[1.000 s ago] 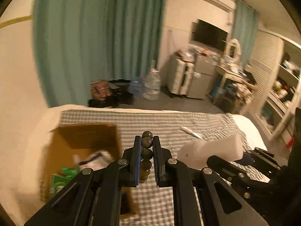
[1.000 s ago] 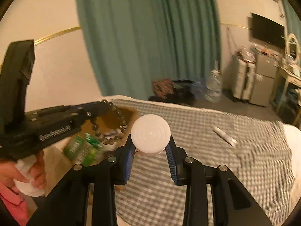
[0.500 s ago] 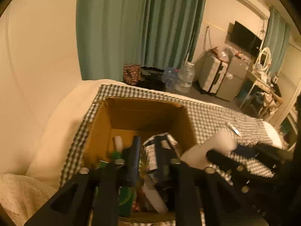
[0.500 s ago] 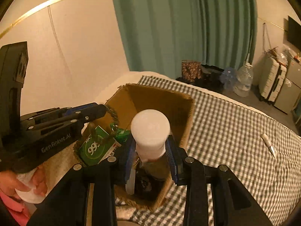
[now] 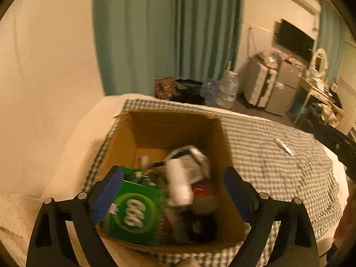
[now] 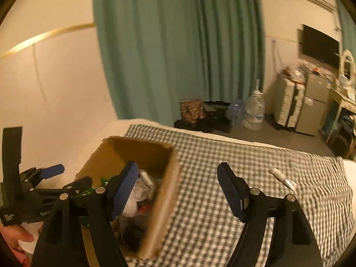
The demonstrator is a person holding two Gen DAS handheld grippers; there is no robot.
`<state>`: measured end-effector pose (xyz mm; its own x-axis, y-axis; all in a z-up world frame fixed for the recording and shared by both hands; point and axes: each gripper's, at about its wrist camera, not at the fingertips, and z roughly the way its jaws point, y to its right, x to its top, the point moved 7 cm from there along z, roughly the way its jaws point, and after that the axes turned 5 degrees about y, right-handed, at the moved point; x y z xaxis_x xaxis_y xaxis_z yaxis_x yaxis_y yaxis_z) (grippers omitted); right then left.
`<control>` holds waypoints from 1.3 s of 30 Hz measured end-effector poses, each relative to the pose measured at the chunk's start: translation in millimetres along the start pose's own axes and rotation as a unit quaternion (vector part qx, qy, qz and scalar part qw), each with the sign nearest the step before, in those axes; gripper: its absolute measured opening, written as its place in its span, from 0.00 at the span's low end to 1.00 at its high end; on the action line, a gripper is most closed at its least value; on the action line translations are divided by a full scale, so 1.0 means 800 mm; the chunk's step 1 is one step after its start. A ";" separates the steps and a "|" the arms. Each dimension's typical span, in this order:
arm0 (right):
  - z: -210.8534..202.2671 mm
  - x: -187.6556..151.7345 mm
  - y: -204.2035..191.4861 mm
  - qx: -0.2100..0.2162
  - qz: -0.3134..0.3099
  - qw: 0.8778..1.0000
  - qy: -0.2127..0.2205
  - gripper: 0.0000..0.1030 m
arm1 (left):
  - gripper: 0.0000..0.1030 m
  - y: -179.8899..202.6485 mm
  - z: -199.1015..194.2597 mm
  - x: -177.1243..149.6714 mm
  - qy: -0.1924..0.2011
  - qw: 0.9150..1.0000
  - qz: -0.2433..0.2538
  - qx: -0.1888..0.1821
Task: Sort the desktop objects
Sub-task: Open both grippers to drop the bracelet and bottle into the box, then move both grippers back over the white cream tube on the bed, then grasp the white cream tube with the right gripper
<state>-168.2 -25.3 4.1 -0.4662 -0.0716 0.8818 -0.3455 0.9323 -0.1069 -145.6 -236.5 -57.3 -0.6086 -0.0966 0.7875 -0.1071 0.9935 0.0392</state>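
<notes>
Checked bedding carries your cardboard box. Only your left view looks down into it: a green carton and a white bottle lie among the clutter. Your right view shows its outer wall and your hand. A white tube lies well apart. Left gripper and right gripper are both opening, empty; a second ago they pinched beads and that bottle.

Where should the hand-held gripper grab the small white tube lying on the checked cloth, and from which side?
Probably mid-body, from above. The white tube lies flat and alone on the checked cloth, to the right of the cardboard box, its long axis running diagonally. Turn the fingers across that axis so the pads close on its narrow width. The right hand-held gripper is nearest; its jaws are opening, with nothing between them.
</notes>
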 end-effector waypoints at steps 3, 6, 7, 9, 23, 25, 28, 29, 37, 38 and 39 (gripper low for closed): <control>-0.038 -0.009 0.045 -0.022 0.016 1.000 0.014 0.72 | 1.00 0.047 -0.024 0.000 0.013 0.999 0.012 -0.027; -0.073 -0.017 0.090 -0.052 0.028 0.998 0.020 0.72 | 1.00 0.101 -0.041 0.000 0.018 0.997 0.051 -0.047; -0.085 -0.019 0.103 -0.059 0.030 0.998 0.022 0.72 | 1.00 0.120 -0.047 0.000 0.022 0.996 0.067 -0.050; -0.109 -0.023 0.132 -0.074 0.031 0.996 0.027 0.72 | 1.00 0.151 -0.056 0.000 0.028 0.995 0.083 -0.053; -0.149 -0.068 0.273 -0.089 0.046 0.994 0.041 0.72 | 1.00 0.308 0.003 -0.040 -0.014 0.992 0.090 -0.085; -0.127 -0.072 0.291 -0.082 0.047 0.995 0.036 0.72 | 1.00 0.318 0.034 -0.042 -0.025 0.993 0.089 -0.078; -0.082 -0.085 0.314 -0.074 0.054 0.995 0.027 0.72 | 1.00 0.331 0.083 -0.038 -0.029 0.993 0.086 -0.074; -0.065 -0.090 0.322 -0.073 0.055 0.996 0.019 0.72 | 1.00 0.335 0.102 -0.036 -0.031 0.993 0.084 -0.072; 0.089 -0.135 0.380 -0.062 0.071 0.995 -0.046 0.72 | 1.00 0.349 0.253 -0.020 -0.034 0.995 0.061 -0.070; 0.109 -0.141 0.387 -0.060 0.069 0.994 -0.055 0.72 | 1.00 0.351 0.271 -0.019 -0.035 0.995 0.059 -0.071; 0.128 -0.147 0.391 -0.060 0.063 0.994 -0.064 0.72 | 1.00 0.352 0.289 -0.019 -0.035 0.995 0.057 -0.071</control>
<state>-304.8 238.4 -179.9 -0.6017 0.0108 0.7987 -0.1821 0.9717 -0.1503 -348.1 30.6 -200.5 -0.6650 0.0187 0.7466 0.0747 0.9963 0.0416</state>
